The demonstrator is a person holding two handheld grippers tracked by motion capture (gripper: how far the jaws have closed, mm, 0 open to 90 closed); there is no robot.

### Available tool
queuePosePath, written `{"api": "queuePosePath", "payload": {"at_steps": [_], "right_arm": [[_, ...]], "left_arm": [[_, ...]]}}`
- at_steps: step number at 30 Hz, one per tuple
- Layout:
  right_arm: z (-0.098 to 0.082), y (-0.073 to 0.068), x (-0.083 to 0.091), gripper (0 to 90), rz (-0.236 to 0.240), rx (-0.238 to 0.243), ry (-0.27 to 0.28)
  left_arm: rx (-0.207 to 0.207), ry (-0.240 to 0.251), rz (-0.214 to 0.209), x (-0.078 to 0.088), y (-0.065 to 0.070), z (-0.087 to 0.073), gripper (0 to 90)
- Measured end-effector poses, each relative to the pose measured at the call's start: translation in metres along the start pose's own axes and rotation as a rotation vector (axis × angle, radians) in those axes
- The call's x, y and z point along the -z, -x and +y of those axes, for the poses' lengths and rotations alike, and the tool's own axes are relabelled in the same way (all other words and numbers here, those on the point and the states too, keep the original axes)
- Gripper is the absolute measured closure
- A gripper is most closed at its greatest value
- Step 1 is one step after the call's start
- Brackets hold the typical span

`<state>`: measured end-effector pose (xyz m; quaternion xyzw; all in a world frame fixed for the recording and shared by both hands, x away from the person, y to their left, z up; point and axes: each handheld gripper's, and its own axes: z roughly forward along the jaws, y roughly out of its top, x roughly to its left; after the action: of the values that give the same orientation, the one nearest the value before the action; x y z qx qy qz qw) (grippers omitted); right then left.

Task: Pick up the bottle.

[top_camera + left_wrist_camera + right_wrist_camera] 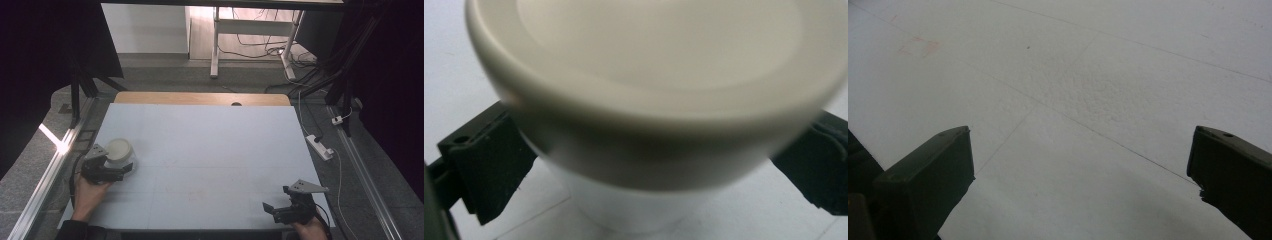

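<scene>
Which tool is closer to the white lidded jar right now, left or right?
Left. The left tool has its jaws on either side of the white lidded jar at the table's left edge. The right tool sits open at the near right corner, far from it.

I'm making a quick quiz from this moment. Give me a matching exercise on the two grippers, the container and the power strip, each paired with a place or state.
Things:
1. left gripper
2. right gripper
3. white container
4. power strip

Places or states:
A. on the floor right of the table
B. open, jaws apart over bare table
C. jaws on either side of the container
D. stands at the table's left side

Pairs: 1-C, 2-B, 3-D, 4-A
</scene>
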<state>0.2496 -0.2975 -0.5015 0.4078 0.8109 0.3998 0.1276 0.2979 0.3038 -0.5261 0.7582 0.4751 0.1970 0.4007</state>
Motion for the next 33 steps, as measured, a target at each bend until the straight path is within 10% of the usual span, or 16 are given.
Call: {"api": "queuePosePath", "payload": {"at_steps": [33], "right_arm": [[0.000, 0.000, 0.000, 0.0, 0.008, -0.002, -0.002]], "left_arm": [[0.011, -0.052, 0.042, -0.005, 0.007, 0.014, 7.3]]}}
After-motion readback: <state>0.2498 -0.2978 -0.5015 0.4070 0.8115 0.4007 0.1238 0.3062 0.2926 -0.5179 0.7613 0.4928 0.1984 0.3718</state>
